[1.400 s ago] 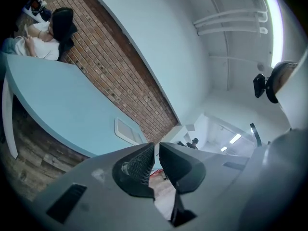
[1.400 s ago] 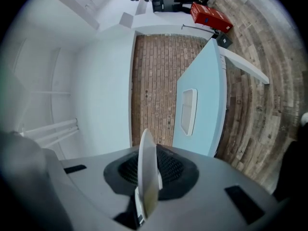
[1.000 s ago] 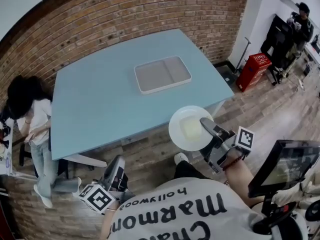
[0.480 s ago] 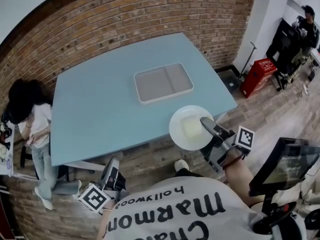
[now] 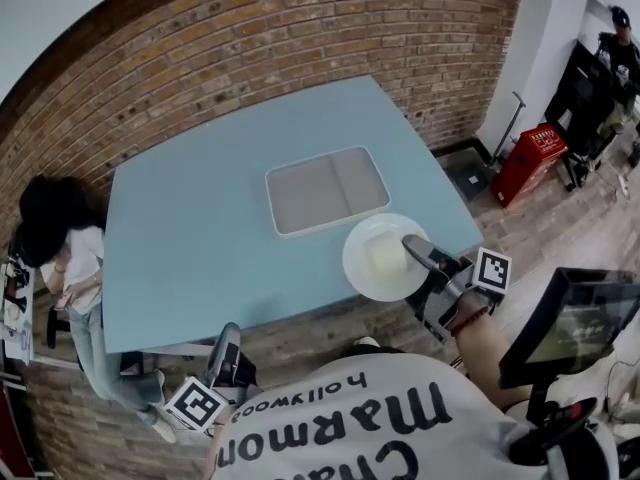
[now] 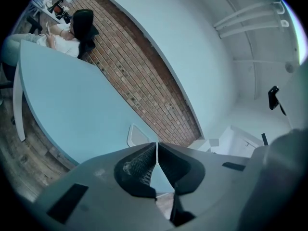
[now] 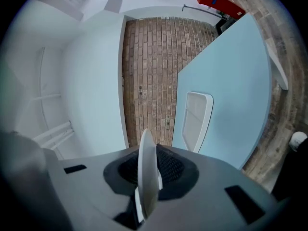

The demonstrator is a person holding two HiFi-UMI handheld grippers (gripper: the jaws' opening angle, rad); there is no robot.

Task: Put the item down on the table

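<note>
A white round plate (image 5: pixel 385 258) hangs level over the near right edge of the light blue table (image 5: pixel 200 228), and my right gripper (image 5: pixel 418 254) is shut on its rim. In the right gripper view the plate (image 7: pixel 147 174) shows edge-on between the two dark pads. My left gripper (image 5: pixel 226 353) hangs low at my left side, below the table's front edge. In the left gripper view its jaws (image 6: pixel 157 150) are pressed together with nothing between them.
A white rectangular tray (image 5: pixel 326 190) lies on the table (image 7: pixel 231 95) past the plate. A person (image 5: pixel 60 258) stands by the table's left edge. A brick wall (image 5: pixel 250 38) runs behind it. A red box (image 5: pixel 530 153) and another person (image 5: pixel 620 58) are at the far right.
The plate and my right gripper have moved forward, from over the floor to above the table's near edge. My left gripper stays low at my side.
</note>
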